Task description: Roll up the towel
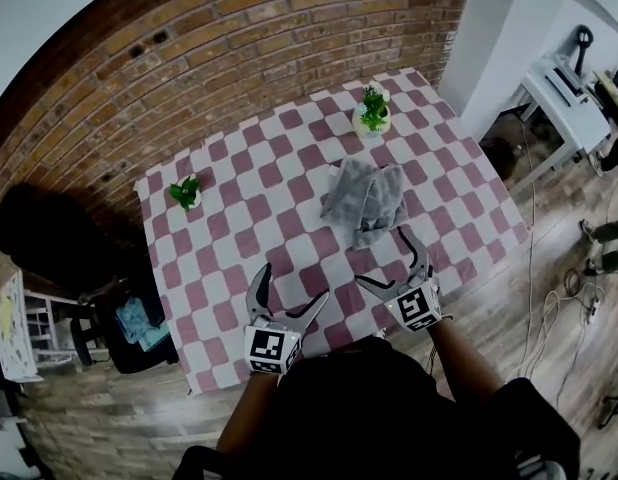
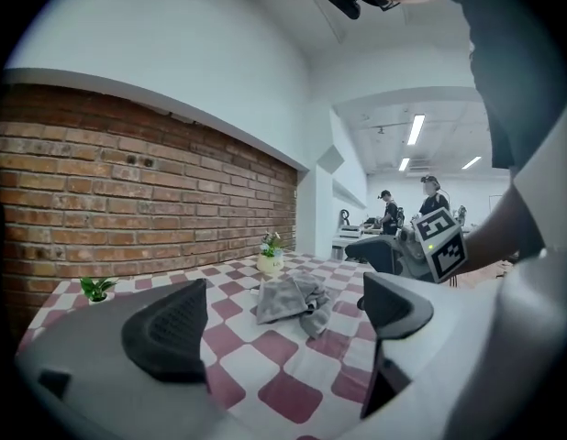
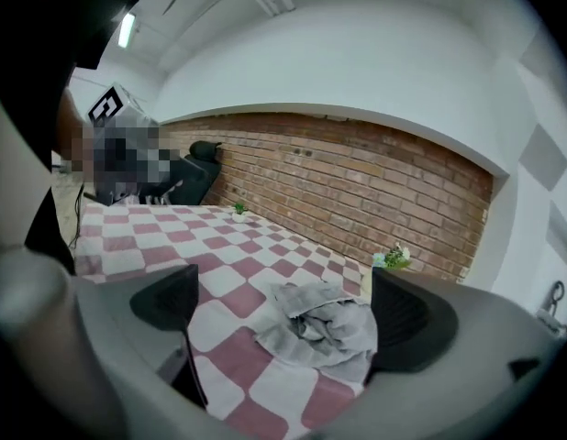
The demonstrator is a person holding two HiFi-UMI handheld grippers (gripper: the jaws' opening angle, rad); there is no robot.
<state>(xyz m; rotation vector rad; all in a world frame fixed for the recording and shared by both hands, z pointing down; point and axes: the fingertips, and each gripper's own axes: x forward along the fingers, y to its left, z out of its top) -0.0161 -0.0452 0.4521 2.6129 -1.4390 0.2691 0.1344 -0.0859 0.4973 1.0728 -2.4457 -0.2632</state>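
Your left gripper (image 1: pixel 293 284) and right gripper (image 1: pixel 381 256) hover spread, empty, near the crumpled grey cloth towel (image 1: pixel 366 198) on the pink-checked table (image 1: pixel 239 208).

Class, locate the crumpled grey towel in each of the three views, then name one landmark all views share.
Head view: towel right of centre on the checkered tablecloth.
Left gripper view: picture centre, beyond the open jaws.
Right gripper view: lower centre, framed by the open jaws.
Shared landmark: the flowering potted plant just behind the towel.
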